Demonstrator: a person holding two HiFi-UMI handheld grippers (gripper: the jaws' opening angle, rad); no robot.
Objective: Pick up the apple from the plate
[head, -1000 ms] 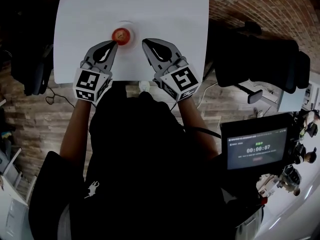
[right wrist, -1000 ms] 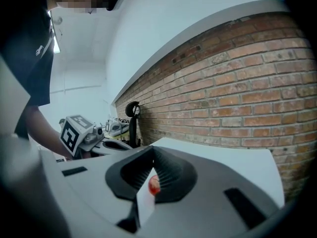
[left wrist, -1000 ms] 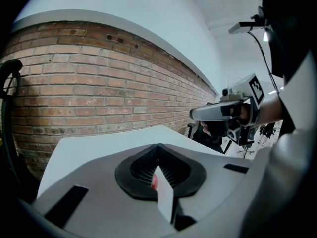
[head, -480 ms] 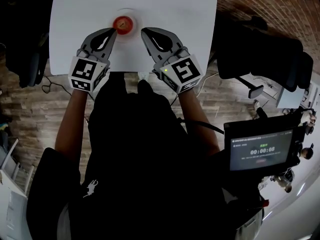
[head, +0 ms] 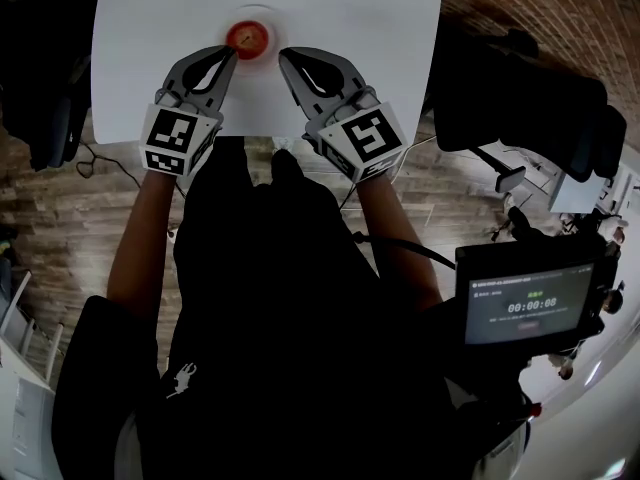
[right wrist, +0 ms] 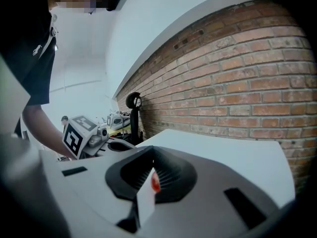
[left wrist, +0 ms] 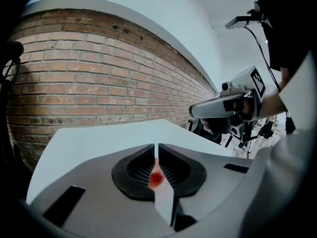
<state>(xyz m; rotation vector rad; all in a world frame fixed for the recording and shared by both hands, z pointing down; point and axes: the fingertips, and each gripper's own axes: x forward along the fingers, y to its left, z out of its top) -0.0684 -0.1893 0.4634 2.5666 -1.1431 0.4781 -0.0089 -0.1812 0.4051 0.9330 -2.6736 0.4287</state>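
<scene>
A red apple (head: 247,36) sits on a small white plate (head: 266,18) near the middle of the white table (head: 360,28). My left gripper (head: 229,56) is just short of the apple on its near left side, jaws shut and empty. My right gripper (head: 284,58) is level with it on the near right of the plate, its jaws also together with nothing in them. In the left gripper view the apple (left wrist: 156,179) shows as a red sliver through the slit of the left gripper (left wrist: 156,151). In the right gripper view the apple (right wrist: 155,183) shows the same way past the right gripper (right wrist: 150,157).
A brick wall (left wrist: 99,83) stands behind the table. A dark chair (head: 520,108) is at the right of the table, and a screen with a timer (head: 528,303) at lower right. Each gripper shows in the other's view: the right one (left wrist: 233,105) and the left one (right wrist: 81,133).
Both grippers have sunk a little and crept forward together; the head view has shifted, so table and apple sit higher in the picture. Both pairs of jaws stay shut.
</scene>
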